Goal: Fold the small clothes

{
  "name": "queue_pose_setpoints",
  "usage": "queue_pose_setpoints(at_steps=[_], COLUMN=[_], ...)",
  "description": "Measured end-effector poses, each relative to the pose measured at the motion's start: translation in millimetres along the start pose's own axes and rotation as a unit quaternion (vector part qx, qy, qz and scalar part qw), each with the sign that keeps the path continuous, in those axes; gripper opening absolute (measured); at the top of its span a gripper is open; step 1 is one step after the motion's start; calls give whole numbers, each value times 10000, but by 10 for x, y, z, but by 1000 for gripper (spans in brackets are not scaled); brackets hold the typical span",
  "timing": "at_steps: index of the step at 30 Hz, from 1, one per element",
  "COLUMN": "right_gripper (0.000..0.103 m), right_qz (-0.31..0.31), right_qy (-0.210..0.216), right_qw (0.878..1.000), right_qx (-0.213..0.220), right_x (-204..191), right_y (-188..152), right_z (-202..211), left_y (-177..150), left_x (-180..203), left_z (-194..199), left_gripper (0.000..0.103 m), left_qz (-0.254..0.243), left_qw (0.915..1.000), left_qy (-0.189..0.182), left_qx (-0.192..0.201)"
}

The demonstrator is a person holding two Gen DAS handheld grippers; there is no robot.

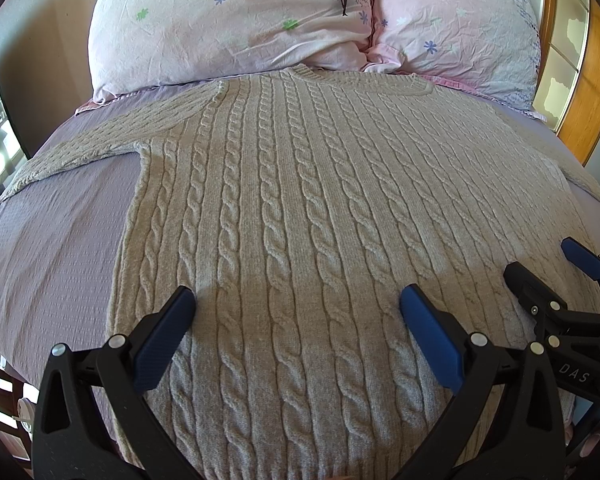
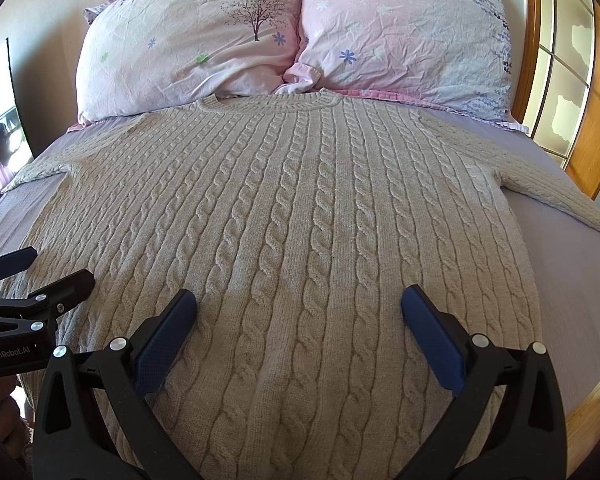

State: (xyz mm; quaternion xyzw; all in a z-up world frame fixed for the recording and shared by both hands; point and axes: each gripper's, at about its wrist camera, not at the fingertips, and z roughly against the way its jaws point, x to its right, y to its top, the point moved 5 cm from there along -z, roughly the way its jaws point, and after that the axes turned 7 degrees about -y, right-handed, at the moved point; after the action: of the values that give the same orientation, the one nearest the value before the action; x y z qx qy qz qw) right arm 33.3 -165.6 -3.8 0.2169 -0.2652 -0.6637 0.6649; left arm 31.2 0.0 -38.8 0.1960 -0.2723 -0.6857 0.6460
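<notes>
A beige cable-knit sweater (image 1: pixel 300 184) lies flat and spread out on the bed, neck toward the pillows, both sleeves stretched out to the sides; it also shows in the right wrist view (image 2: pixel 292 208). My left gripper (image 1: pixel 298 300) is open and empty, hovering over the lower left part of the sweater near its hem. My right gripper (image 2: pixel 299 300) is open and empty over the lower right part. Each gripper appears in the other's view: the right one (image 1: pixel 548 268) at the right edge, the left one (image 2: pixel 48 268) at the left edge.
The bed has a lilac cover (image 1: pixel 52 240), also seen on the right (image 2: pixel 572 280). Two pink floral pillows (image 1: pixel 228 28) (image 2: pixel 404 32) lean at the head. A wooden headboard frame with panes (image 2: pixel 568 80) stands at the right.
</notes>
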Motion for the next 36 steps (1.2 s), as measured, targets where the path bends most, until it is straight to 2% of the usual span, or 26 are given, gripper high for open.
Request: queue_pose_setpoints(at_steps=[36], right_gripper=[102], right_qz=[-5], right_qy=[-6], right_qw=[10000], right_qx=[-84], right_x=[-15], right_y=[-6], right_z=[-18], left_y=[-1], left_x=[-1], left_z=[-1], left_gripper=[101], left_qz=[-3], left_qw=[10000], left_qy=[1], left_qx=[-21])
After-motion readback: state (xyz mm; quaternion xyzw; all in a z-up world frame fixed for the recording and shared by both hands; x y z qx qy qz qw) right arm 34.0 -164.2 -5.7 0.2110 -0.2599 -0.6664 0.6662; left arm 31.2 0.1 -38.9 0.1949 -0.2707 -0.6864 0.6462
